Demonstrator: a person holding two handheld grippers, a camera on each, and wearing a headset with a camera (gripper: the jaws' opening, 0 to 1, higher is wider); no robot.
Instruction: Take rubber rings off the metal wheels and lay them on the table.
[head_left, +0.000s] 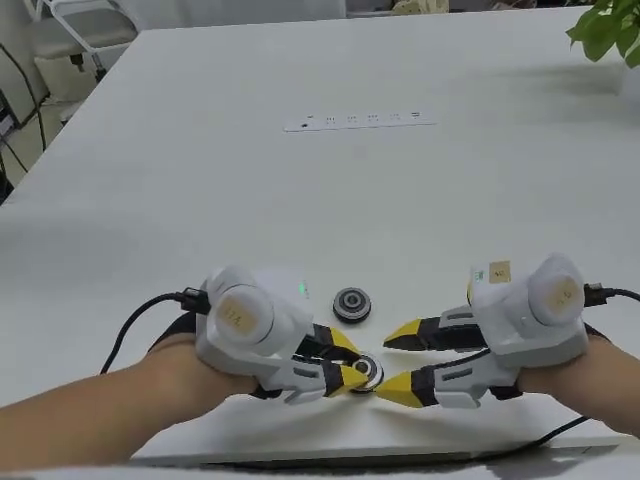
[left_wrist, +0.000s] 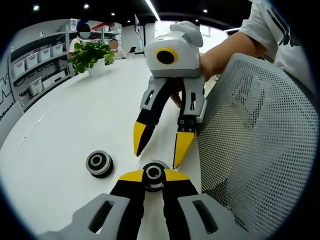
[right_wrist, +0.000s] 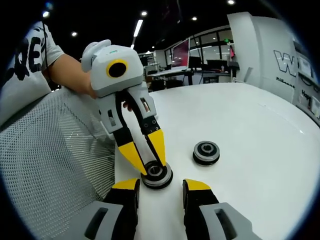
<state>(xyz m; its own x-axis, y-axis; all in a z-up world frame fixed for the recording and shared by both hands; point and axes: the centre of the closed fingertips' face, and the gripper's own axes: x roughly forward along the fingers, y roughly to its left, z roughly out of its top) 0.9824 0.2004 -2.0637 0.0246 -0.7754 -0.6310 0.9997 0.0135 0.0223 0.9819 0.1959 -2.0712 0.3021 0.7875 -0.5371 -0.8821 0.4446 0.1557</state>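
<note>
Left tool (head_left: 352, 368) and right tool (head_left: 390, 362): white-grey housings, black jaws, yellow tips. Near wheel (head_left: 367, 372) and far wheel (head_left: 352, 304), both by the near edge: silver metal with black bands. Surface (head_left: 300, 190): plain white. Plant (head_left: 608, 28), far right corner: green. Chair mesh (left_wrist: 255, 140): pale grey weave.

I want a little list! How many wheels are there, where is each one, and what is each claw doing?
wheels: two
held wheel: clamped between the jaws of the left gripper, near the table's front edge
free wheel: lying flat on the table, apart from both grippers
right gripper: open, its tips pointing at the held wheel and close to it
rubber rings: dark bands, seemingly on both wheels
</note>
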